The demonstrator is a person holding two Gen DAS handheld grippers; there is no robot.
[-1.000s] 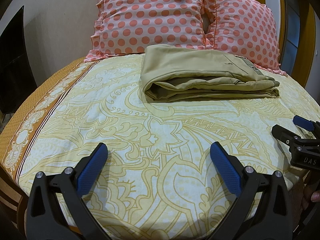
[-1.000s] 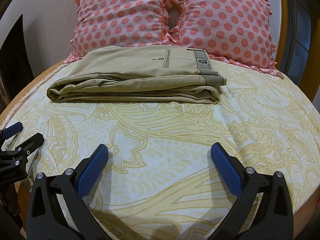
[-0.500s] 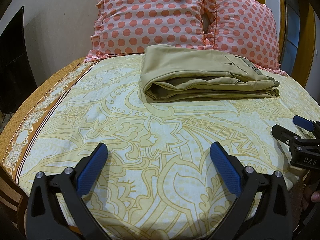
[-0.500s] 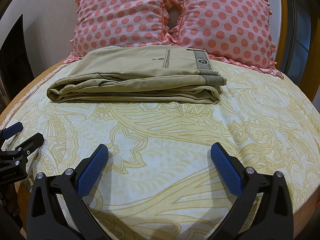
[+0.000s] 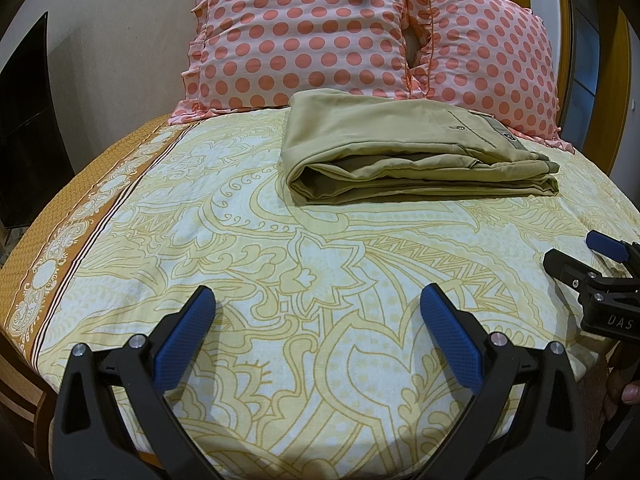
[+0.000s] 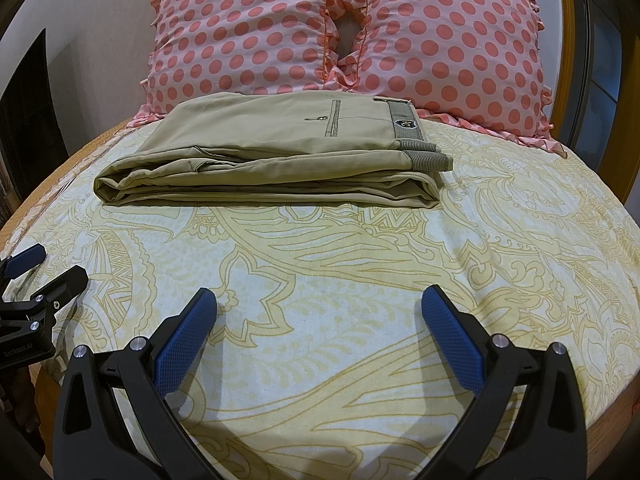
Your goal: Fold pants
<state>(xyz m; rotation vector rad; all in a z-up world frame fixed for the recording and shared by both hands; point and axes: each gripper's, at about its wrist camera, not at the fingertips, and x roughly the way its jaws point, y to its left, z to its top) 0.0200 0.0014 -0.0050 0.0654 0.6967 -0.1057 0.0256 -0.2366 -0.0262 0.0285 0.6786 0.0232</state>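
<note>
Khaki pants lie folded in a flat stack on the far part of the bed, in front of the pillows; they also show in the right wrist view, waistband to the right. My left gripper is open and empty, low over the near part of the bed, well short of the pants. My right gripper is open and empty, level with it. Each gripper shows at the edge of the other's view: the right one and the left one.
The bed has a yellow patterned sheet with an orange border at the left edge. Two pink polka-dot pillows lean at the head. A wooden frame stands at the right.
</note>
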